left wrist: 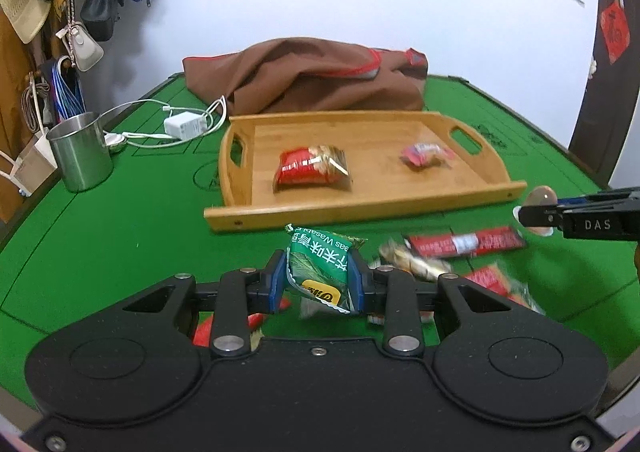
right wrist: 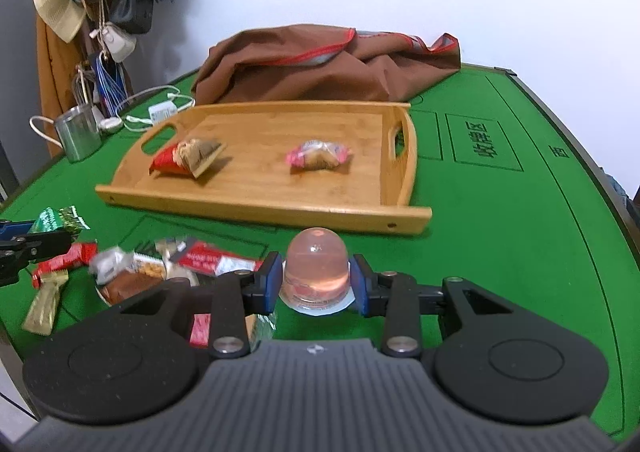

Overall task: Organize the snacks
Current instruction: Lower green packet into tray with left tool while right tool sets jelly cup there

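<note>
The left gripper point(left wrist: 318, 279) is clamping a green wasabi snack packet point(left wrist: 320, 270) between its blue pads, which are pressing on both sides of the wrapper. The right gripper point(right wrist: 316, 279) is gripping a pink jelly cup point(right wrist: 317, 266), dome pointing away from the camera, its foil lid toward the gripper body; the pads are touching both flanks of the cup.

Beneath and just beyond both grippers, a loose pile of snacks point(right wrist: 160, 266) is lying on the green felt table point(right wrist: 500, 252). It is including a long red bar wrapper point(left wrist: 464, 243), a gold-wrapped piece point(right wrist: 44, 302) and several blurred packets that cannot be identified.

Past the pile, a wooden tray point(left wrist: 360, 208) with cut-out handles is sitting on the felt. A red peanut packet point(left wrist: 312, 170) is lying in its left half and a pink-wrapped snack point(left wrist: 426, 154) in its right half, well apart from each other.

Left of the tray, a steel mug point(left wrist: 82, 156) is standing upright, with a white charger point(left wrist: 184, 125) and coiled cable beside it. Behind the tray, a brown fabric cover point(left wrist: 312, 74) is lying crumpled against the white wall. Bags and a hat point(right wrist: 56, 4) are hanging at far left.
</note>
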`<state>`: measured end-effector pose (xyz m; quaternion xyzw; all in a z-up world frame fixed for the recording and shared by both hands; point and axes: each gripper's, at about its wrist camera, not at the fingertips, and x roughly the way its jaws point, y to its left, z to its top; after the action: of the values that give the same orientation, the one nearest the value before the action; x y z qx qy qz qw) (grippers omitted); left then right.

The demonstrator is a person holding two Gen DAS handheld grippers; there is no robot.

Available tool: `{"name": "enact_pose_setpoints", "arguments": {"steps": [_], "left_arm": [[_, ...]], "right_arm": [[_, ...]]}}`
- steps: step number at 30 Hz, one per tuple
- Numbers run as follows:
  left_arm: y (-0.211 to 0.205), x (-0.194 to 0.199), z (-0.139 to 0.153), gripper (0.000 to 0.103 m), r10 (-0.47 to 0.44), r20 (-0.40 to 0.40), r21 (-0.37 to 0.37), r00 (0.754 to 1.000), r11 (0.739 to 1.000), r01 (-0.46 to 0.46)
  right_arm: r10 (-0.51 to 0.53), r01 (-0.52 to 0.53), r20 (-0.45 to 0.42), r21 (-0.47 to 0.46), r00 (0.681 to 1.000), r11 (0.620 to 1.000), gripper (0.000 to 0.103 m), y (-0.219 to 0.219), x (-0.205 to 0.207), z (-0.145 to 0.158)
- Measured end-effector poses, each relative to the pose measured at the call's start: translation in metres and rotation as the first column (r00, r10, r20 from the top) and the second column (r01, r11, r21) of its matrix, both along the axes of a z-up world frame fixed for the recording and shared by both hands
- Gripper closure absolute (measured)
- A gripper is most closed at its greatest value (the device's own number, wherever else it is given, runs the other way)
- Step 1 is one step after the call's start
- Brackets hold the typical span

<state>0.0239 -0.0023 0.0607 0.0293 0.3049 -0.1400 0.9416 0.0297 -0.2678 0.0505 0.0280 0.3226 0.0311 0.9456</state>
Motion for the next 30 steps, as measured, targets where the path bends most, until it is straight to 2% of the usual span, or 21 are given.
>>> {"name": "enact_pose_setpoints", "arguments": {"steps": [8, 20, 26, 30], "left_arm": [[-0.001, 0.037, 0.016, 0.073, 0.004, 0.021, -0.018, 1.000, 1.000, -0.003], [-0.012, 0.125, 0.029, 0.074, 0.027, -0.066, -0.068, 0.997, 0.997, -0.032], [-0.025, 0.175, 0.024, 0.073, 0.041, -0.128, -0.075, 0.991, 0.996, -0.051], [-0.033, 0.203, 0.019, 0.073, 0.052, -0.154, -0.076, 0.987, 0.995, -0.064]], "right_arm": [[-0.008, 0.008, -0.012, 0.024, 1.000, 1.000, 0.062, -0.004, 0.030, 0.014], [-0.045, 0.048, -0.086, 0.035, 0.995, 0.998, 0.062, -0.010, 0.107, 0.031], [-0.081, 0.078, -0.118, -0.035, 0.990, 0.996, 0.062, -0.005, 0.151, 0.031], [-0.108, 0.103, -0.133, -0.043, 0.985, 0.994, 0.062, -0.007, 0.174, 0.023]]}}
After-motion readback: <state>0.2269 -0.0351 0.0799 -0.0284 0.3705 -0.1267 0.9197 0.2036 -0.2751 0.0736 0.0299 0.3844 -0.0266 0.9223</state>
